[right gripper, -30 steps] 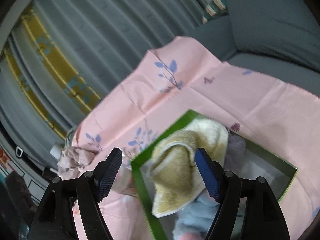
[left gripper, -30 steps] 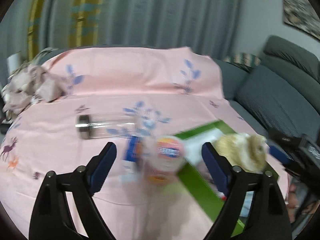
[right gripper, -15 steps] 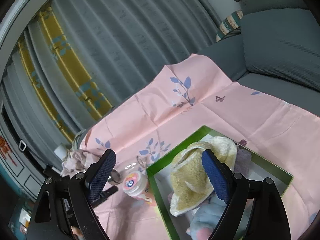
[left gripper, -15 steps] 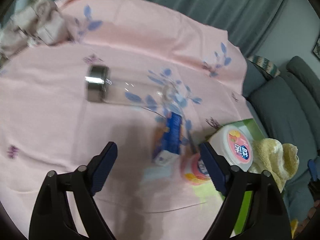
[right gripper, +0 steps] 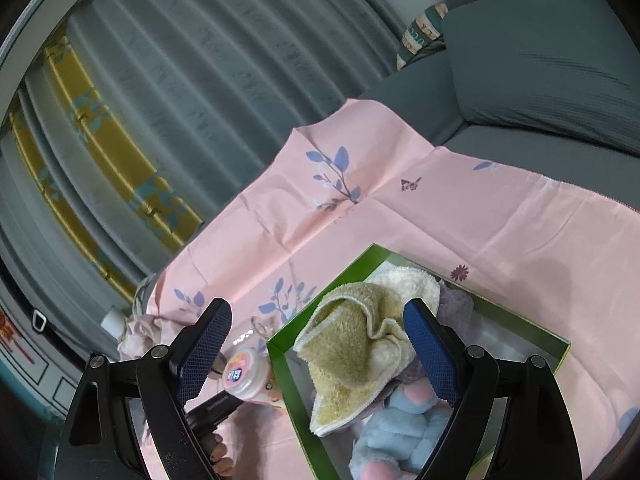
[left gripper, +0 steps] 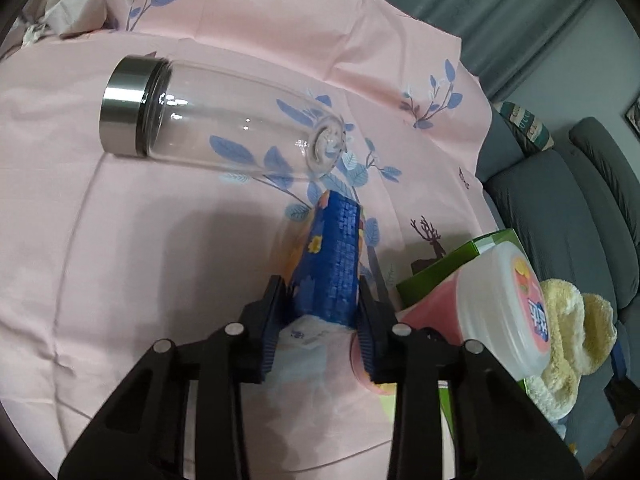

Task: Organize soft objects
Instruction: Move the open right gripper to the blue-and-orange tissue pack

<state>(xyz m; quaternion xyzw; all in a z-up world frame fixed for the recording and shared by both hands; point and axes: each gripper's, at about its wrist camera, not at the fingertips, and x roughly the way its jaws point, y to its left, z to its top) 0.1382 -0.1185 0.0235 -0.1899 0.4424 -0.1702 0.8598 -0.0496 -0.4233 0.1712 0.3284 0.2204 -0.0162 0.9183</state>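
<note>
My left gripper (left gripper: 322, 300) is shut on a blue tissue pack (left gripper: 332, 264) that lies on the pink cloth (left gripper: 120, 240). A green box (right gripper: 400, 360) holds a yellow towel (right gripper: 352, 344), a blue and pink plush toy (right gripper: 400, 424) and a lilac cloth (right gripper: 456, 308). The towel also shows in the left wrist view (left gripper: 576, 328), beside the box's corner (left gripper: 448, 268). My right gripper (right gripper: 316, 344) is open and empty, high above the box.
A clear glass bottle (left gripper: 224, 128) with a steel cap lies on its side beyond the pack. A pink tub with a white lid (left gripper: 496, 312) stands against the box; it also shows in the right wrist view (right gripper: 244, 376). A grey sofa (left gripper: 560, 208) is to the right. Crumpled cloth (left gripper: 68, 12) lies far left.
My left gripper has moved down and forward and closed on the blue tissue pack. My right gripper has stayed open above the box with little movement.
</note>
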